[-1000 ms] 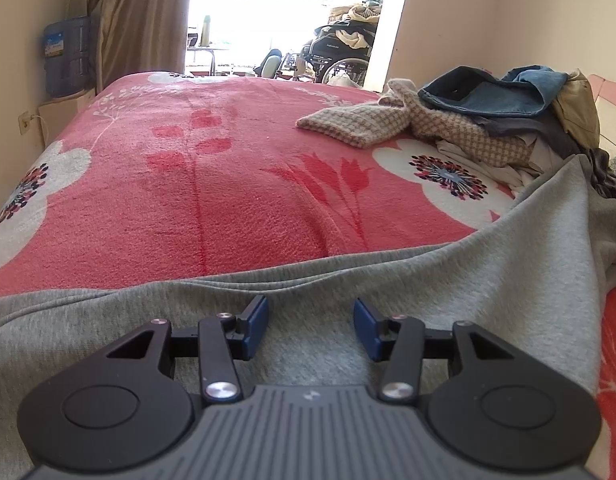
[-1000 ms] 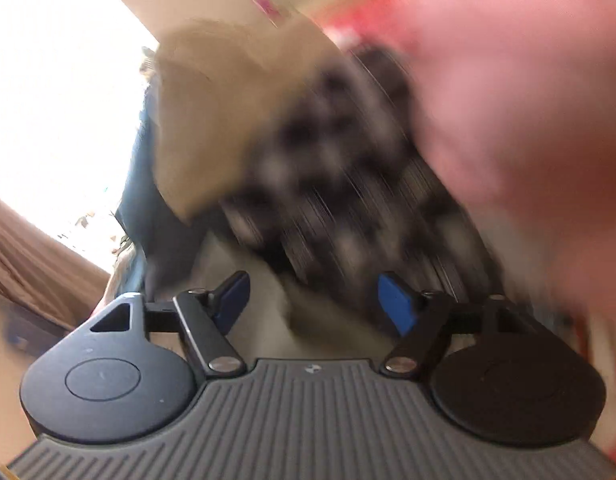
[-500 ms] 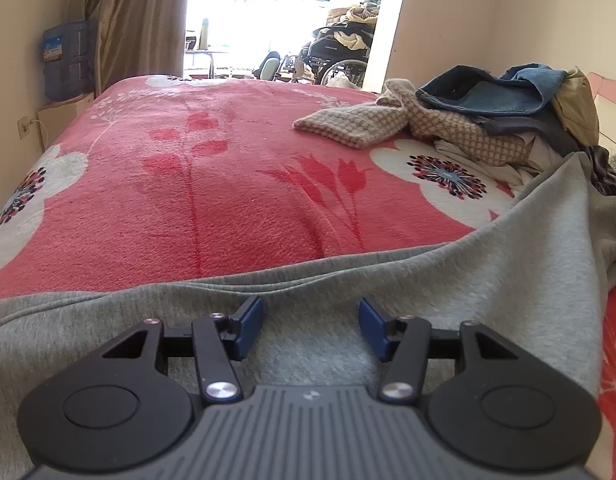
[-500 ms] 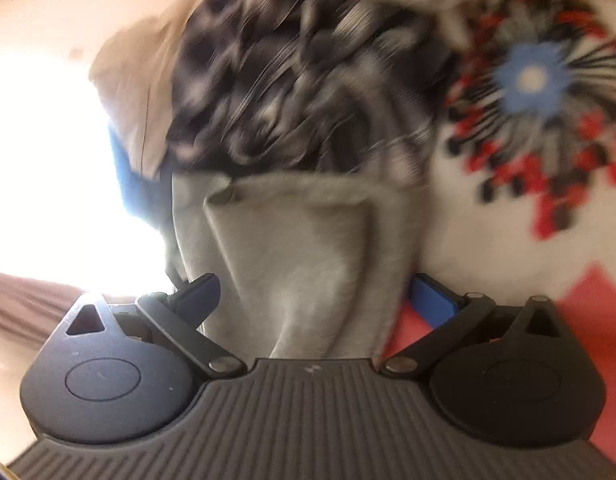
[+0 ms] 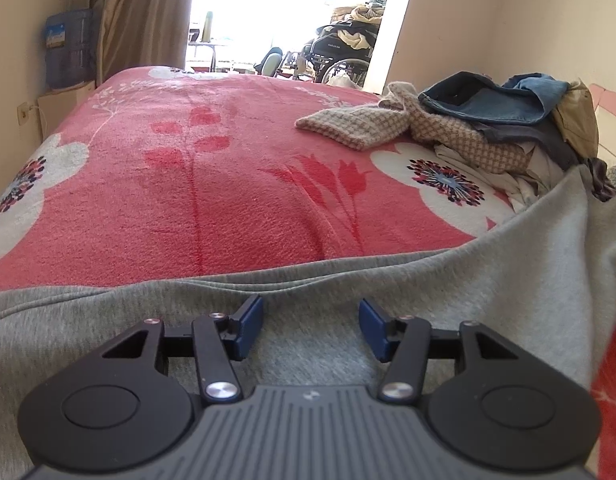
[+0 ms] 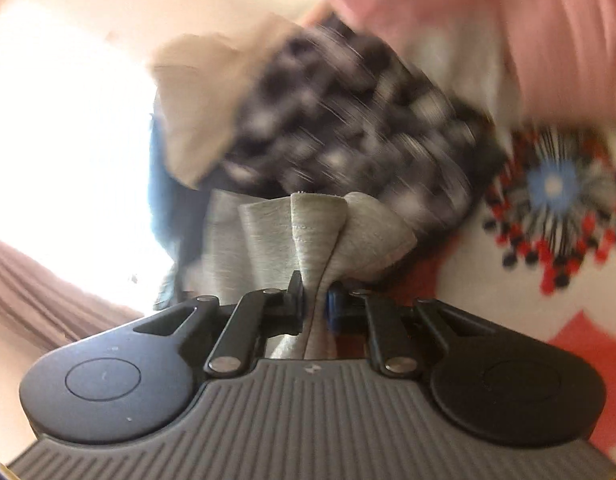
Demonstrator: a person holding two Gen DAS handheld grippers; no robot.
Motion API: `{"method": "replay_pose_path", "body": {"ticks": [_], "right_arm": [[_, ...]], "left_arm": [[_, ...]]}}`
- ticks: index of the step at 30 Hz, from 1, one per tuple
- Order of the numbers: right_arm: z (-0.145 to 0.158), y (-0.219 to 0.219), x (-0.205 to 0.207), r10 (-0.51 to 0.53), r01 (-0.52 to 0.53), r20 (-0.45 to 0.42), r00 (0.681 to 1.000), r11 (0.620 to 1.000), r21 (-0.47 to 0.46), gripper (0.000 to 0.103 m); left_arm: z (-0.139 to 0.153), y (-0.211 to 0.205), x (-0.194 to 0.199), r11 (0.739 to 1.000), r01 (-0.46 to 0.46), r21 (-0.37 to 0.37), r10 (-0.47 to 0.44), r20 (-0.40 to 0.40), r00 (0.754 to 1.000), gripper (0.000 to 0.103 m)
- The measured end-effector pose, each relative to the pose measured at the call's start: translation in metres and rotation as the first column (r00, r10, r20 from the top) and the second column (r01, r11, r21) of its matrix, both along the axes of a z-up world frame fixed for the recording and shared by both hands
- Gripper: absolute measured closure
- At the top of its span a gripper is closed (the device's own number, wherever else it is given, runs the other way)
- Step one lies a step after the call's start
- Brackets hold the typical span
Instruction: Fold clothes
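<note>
Because the grey garment (image 5: 447,300) is soft, thick knit that sags and bunches instead of holding an edge, it is best taken at a stitched hem. The right tool (image 6: 316,306) has just been closing and now pinches such a gathered hem. The left tool (image 5: 311,326) stands apart over the cloth, gripping nothing. The garment lies across the near bed (image 5: 228,184).

**Right gripper clamps the grey hem**

The right gripper (image 6: 316,306) has just closed: half a second ago its fingers (image 6: 296,300) stood wide on either side of the grey garment (image 6: 308,232), and now they pinch a bunched fold of its stitched edge. Its view has also swung, with the checked cloth (image 6: 347,128) now higher and farther left.
</note>
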State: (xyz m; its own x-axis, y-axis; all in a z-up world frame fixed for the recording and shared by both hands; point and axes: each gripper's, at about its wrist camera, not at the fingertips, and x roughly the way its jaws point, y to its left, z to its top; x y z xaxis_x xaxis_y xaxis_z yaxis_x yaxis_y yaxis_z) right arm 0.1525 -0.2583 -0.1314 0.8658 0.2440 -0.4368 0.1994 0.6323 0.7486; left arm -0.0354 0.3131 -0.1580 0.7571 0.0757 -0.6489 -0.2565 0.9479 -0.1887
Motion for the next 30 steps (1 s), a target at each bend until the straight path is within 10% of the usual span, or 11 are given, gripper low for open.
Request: {"method": "replay_pose_path", "body": {"ticks": [6,16,21,26,30], "right_arm": [[0.047,-0.021,-0.029,-0.017,0.014,-0.032,0.999,0.994,-0.105,0.095],[-0.043,-0.055,-0.059,-0.102,0.068,-0.264,0.959,0.989,-0.134,0.093],[-0.053,-0.082,-0.062,-0.095,0.11,-0.366,0.926,0.994,0.021,0.076],[0.0,-0.061,-0.075,-0.125,0.043,-0.301,0.945,0.963,-0.264,0.061],[0.047,-0.012,-0.071,0.018,-0.115,-0.193,0.981,0.855,-0.506,0.061]], "left_arm": [[0.002,0.004,0.0,1.0,0.006,-0.027,-0.006,-0.006,1.0,0.048],[-0.001,-0.005,0.002,0.999,0.03,0.035,-0.029,-0.008,1.0,0.048],[-0.001,-0.008,0.004,0.998,0.037,0.056,-0.037,-0.011,0.999,0.047],[0.0,-0.007,0.004,0.998,0.035,0.048,-0.035,-0.016,0.999,0.047],[0.002,-0.005,0.004,0.999,0.035,0.036,-0.034,-0.022,0.999,0.047]]}}
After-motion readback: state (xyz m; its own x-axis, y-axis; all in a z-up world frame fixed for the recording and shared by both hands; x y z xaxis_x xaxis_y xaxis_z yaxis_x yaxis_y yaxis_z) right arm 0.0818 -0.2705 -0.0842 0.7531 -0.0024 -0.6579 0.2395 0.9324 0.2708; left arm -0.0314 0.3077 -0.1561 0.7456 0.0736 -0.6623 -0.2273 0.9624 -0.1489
